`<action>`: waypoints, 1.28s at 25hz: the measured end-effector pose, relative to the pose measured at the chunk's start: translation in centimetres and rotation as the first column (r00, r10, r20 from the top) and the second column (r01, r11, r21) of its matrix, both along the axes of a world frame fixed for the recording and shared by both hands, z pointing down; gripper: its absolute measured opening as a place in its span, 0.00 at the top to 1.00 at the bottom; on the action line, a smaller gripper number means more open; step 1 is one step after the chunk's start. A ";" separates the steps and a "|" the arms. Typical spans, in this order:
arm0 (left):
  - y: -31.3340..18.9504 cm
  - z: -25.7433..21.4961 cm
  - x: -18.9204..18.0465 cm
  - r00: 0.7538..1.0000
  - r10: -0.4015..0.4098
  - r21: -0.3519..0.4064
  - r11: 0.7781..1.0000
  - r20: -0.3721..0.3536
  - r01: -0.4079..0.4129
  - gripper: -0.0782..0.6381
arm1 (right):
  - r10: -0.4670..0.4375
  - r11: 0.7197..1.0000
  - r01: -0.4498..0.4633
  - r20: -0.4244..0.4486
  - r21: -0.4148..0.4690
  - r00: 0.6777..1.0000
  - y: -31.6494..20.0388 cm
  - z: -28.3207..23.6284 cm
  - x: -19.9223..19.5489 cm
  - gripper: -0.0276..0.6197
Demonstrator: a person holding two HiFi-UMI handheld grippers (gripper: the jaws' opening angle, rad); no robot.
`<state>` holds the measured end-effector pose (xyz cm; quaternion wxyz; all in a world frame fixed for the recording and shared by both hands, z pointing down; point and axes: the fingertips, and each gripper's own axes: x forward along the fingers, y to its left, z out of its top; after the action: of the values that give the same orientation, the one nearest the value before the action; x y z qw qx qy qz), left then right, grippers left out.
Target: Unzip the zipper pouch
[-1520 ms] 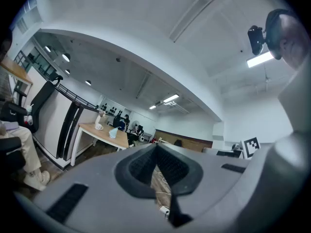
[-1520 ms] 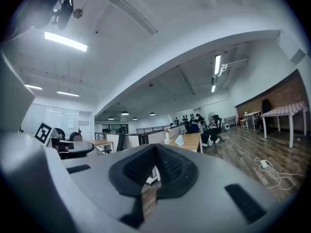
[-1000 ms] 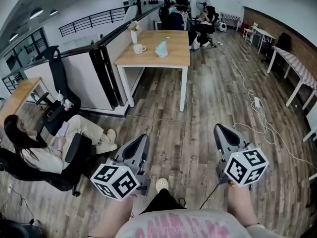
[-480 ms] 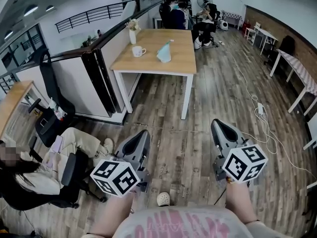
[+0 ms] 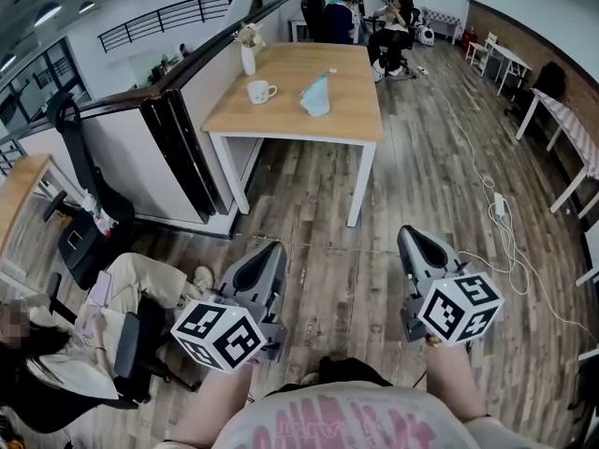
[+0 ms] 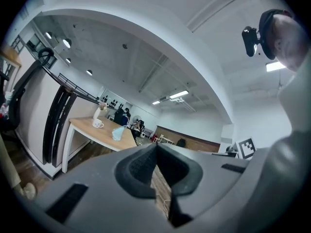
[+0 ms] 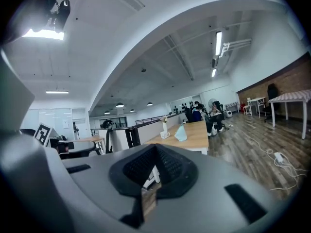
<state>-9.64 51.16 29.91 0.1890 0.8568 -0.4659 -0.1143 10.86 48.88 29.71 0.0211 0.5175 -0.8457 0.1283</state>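
Observation:
A light blue zipper pouch (image 5: pixel 316 94) lies on a wooden table (image 5: pixel 356 110) far ahead of me; the same pouch (image 6: pixel 117 133) shows small in the left gripper view, and the pouch (image 7: pixel 181 133) in the right gripper view. My left gripper (image 5: pixel 270 254) and right gripper (image 5: pixel 413 241) are held low over the wooden floor, well short of the table. Both are shut with nothing between the jaws.
A white mug (image 5: pixel 258 91) and a vase of flowers (image 5: pixel 247 50) stand on the table's left side. A person sits in an office chair (image 5: pixel 131 344) at my left. Black partition panels (image 5: pixel 182 157) stand left of the table. Cables (image 5: pixel 496 223) trail on the floor at right.
The view has advanced toward the table, which sits nearer and lower in the frame. The seated person has slid toward the lower left. Both grippers keep their places, still shut.

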 end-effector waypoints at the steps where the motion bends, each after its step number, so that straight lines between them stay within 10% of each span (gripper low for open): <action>1: -0.8 0.3 0.0 1.000 0.000 -0.009 1.000 -0.005 0.000 0.89 | -0.003 1.000 0.003 0.001 -0.010 1.000 -0.9 0.3 -0.1 0.96; 32: -34.0 2.3 6.2 0.991 -0.133 -0.054 0.990 -0.031 0.131 0.89 | -0.198 0.978 0.199 0.029 -0.061 0.980 -37.7 2.8 4.2 0.96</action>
<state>-3.46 17.11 32.23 0.2110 0.8170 -0.5209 -0.1293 15.03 11.23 32.54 0.0405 0.4281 -0.8888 0.1585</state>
